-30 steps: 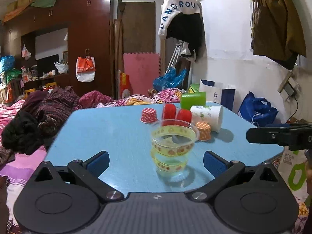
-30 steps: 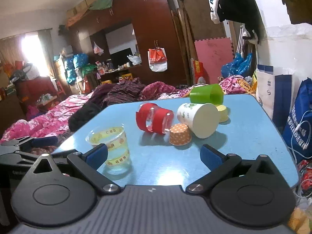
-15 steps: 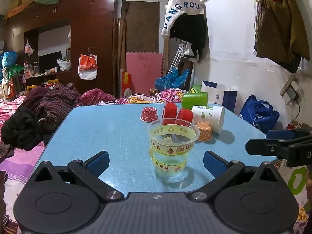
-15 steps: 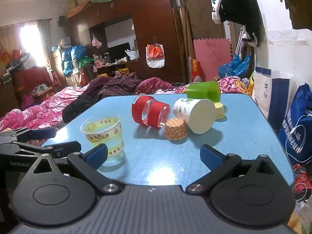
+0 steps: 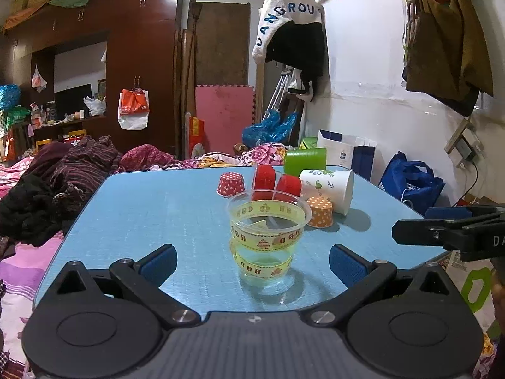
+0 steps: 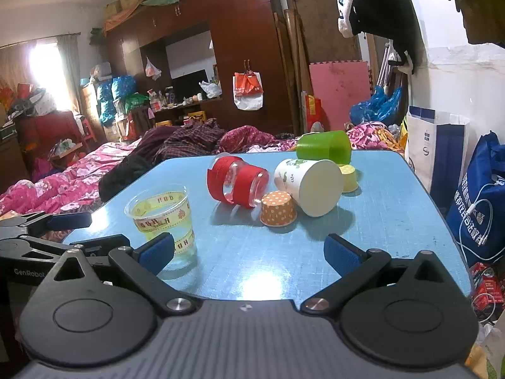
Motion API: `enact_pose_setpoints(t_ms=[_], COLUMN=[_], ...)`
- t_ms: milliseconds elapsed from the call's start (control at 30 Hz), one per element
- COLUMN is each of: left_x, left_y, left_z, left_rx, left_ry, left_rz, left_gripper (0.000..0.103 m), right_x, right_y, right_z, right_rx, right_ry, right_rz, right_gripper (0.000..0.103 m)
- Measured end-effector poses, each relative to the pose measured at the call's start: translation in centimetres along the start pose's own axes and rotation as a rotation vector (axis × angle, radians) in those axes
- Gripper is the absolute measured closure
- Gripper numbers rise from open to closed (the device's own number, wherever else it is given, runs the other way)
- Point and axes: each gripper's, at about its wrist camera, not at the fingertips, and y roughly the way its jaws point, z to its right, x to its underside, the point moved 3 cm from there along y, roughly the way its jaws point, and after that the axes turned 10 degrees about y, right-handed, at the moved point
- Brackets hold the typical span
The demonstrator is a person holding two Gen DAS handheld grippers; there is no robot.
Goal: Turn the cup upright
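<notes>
A clear plastic cup with yellow ribbon bands stands upright near the front edge of the blue table; it also shows in the right wrist view. My left gripper is open, its blue pads either side of the cup and not touching it. My right gripper is open and empty over the table's front. A clear cup with red bands, a white paper cup and a green cup lie on their sides further back.
An orange dotted cupcake liner, a yellow one and a red dotted one sit upside down among the cups. Bedding and clothes lie left of the table. Bags stand on the floor to the right.
Both grippers have drawn slightly back and down from the table. The yellow-banded cup stays upright in the same spot.
</notes>
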Motion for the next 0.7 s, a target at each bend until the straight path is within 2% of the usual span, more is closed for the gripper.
enact_pose_setpoints(t_ms=[700], left_x=[-0.29], left_y=[-0.09], left_z=[0.36], left_rx=[0.018], left_ry=[-0.005], left_rz=[0.023], left_gripper=[0.000], right_x=[-0.14], right_y=[-0.19], right_z=[0.19], right_rx=[0.000], right_ry=[0.001], right_rz=[0.004], right_gripper=[0.001])
